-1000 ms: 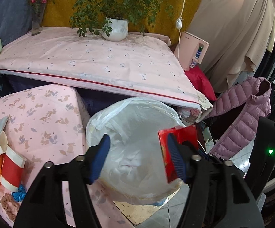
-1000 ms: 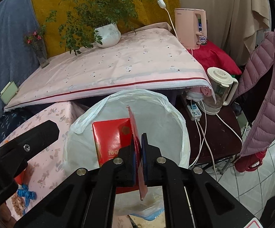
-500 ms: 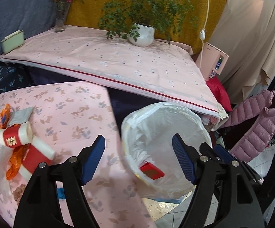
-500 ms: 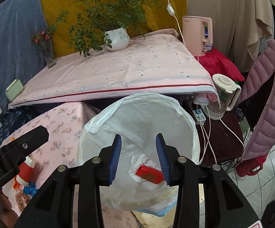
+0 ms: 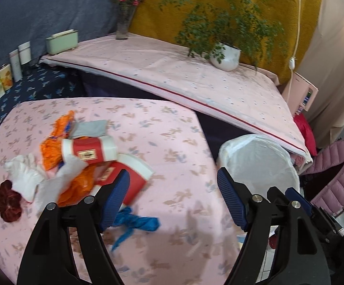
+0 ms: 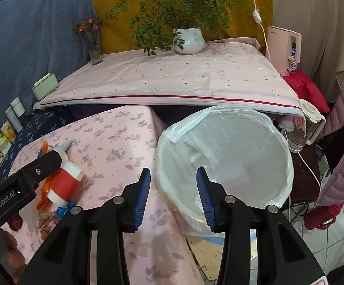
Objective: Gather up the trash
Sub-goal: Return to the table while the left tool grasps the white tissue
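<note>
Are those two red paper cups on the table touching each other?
Cannot tell. In the left wrist view the upper cup and the lower cup overlap, but motion blur and the crumpled wrappers hide any contact line.

Soft daylight, fisheye edges, slight blur

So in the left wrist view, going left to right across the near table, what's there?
Dark red scrunchie → white crumpled tissue → upper red-and-white paper cup → blue wrapper → bag-lined trash bin.
</note>
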{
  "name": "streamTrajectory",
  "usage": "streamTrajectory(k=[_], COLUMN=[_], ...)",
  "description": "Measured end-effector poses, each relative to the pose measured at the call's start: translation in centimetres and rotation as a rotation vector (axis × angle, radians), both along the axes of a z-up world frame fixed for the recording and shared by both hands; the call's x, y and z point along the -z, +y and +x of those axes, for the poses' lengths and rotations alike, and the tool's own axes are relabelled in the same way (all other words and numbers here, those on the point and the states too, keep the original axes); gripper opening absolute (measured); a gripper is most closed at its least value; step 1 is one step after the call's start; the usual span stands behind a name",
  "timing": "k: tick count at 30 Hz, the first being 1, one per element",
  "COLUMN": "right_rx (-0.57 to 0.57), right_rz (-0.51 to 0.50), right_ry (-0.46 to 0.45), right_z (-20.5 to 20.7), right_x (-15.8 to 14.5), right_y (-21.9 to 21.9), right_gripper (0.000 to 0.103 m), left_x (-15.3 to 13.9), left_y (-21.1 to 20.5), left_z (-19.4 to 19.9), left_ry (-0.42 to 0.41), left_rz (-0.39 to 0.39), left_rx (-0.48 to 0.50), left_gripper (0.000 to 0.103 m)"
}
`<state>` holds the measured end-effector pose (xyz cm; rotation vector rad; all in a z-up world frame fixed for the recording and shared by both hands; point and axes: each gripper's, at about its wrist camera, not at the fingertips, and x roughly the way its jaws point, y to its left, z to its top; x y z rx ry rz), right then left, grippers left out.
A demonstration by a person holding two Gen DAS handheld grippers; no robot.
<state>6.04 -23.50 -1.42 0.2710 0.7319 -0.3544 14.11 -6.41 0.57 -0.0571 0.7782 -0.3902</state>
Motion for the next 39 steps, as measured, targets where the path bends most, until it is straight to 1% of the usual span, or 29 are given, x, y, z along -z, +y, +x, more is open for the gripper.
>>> streamTrajectory(k=[2,3,6,8,14,20,23,30,33,35,37,39], right_rx=[-0.021,-0.031,-0.061,-0.084,-0.144,-0.195,-0.216,-0.249,-0.254,-0.256,-0.259,-0.264], right_rz=[0.003,0.002,-0.001,-0.002,0.023,0.030,0.028,0.031,0.046,0.055,0.059,0.057], right_ry=[0.002,0.003,0.008,0.013,0.042,0.069,0.078,0.119,0.136,0.148,0.157,0.165], right_z=[0.2,0.2,0.5,0.8,1.6,2.5,2.9,4.3,5.0,5.4,5.9,6.4], right_x=[0.0,0.0,0.1,0.3,1.5,2.4,2.7,4.3,5.1,5.6,6.0,6.4], right_y=[1.2,1.7,3.4,4.6,7.5,10.1,11.2,12.9,13.2,13.3,13.4,13.6], right_gripper=[0.040,0.041,0.046,0.047,0.050,0.050,0.050,0.050,0.050,0.050,0.050,0.050], left_x=[0.1,0.2,0.6,1.1,3.4,5.9,6.9,9.0,9.7,10.1,10.5,10.5], left_y=[1.5,2.2,4.6,6.5,11.6,15.1,16.0,16.8,17.0,17.0,17.1,17.1], left_z=[-0.1,-0.1,-0.2,-0.1,0.7,1.6,2.2,3.4,3.9,4.1,4.2,4.2], left_ry=[0.000,-0.003,-0.003,0.009,0.064,0.125,0.152,0.205,0.229,0.249,0.261,0.254], left_rz=[0.004,0.006,0.020,0.022,0.028,0.036,0.027,0.017,0.007,-0.001,-0.006,-0.005], left_rx=[-0.030,-0.044,-0.091,-0.126,-0.229,-0.302,-0.319,-0.317,-0.319,-0.315,-0.313,-0.312], left_gripper=[0.078,0.079,0.081,0.083,0.083,0.083,0.083,0.083,0.080,0.072,0.069,0.067])
